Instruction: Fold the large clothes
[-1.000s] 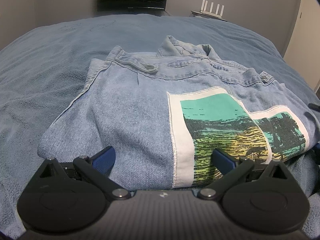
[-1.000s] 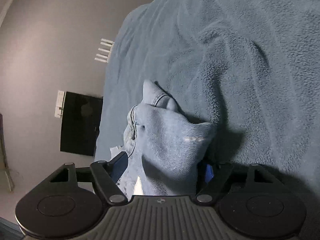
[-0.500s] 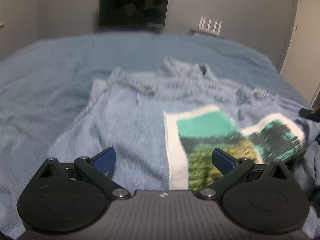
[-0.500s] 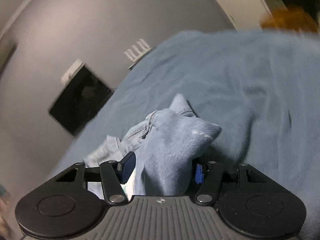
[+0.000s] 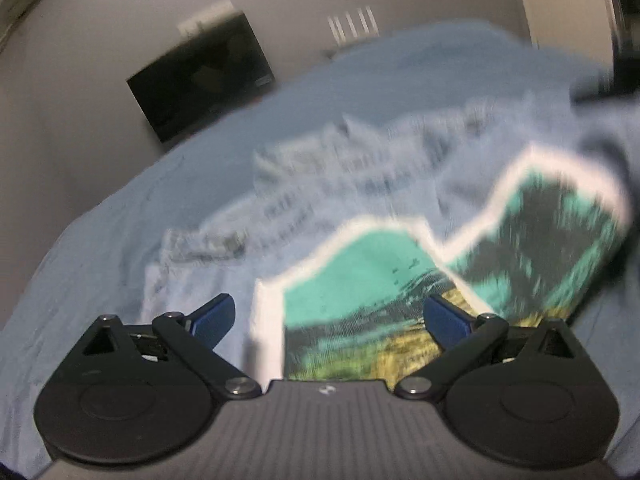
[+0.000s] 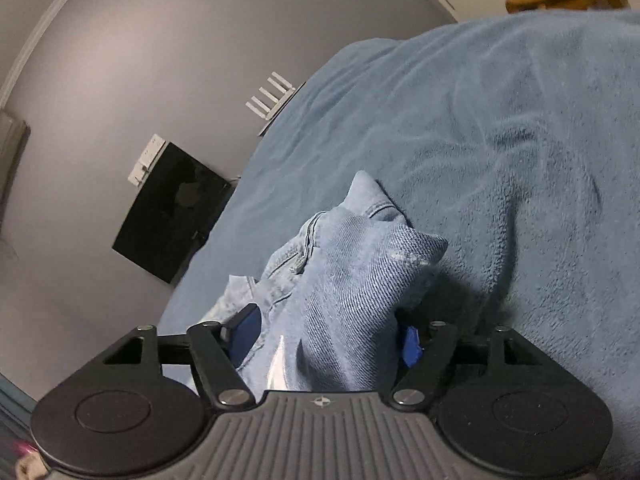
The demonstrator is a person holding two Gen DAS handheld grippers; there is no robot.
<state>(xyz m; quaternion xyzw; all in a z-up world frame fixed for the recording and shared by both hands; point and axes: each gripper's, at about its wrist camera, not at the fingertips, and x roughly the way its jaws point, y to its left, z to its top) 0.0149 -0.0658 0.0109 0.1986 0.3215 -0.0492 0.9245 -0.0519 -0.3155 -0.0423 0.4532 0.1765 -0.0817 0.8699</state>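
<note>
- A denim jacket (image 5: 332, 216) is lying partly folded on a blue bed (image 6: 500, 128), mid-frame.
- The right gripper (image 6: 332, 332), jaws having just been opening, is bunching a jacket corner between its pads.
- The left gripper (image 5: 328, 316) is gaping wide, holding nothing.
- More folding is seemingly remaining.

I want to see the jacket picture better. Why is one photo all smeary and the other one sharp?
Left wrist view: motion blur smears the denim jacket and its printed patch, though the left gripper itself stays crisp. Right wrist view: sharp, the denim weave clear, with a dark shadow on the blue blanket beside it. Both views bend the room like a fishbowl.
</note>
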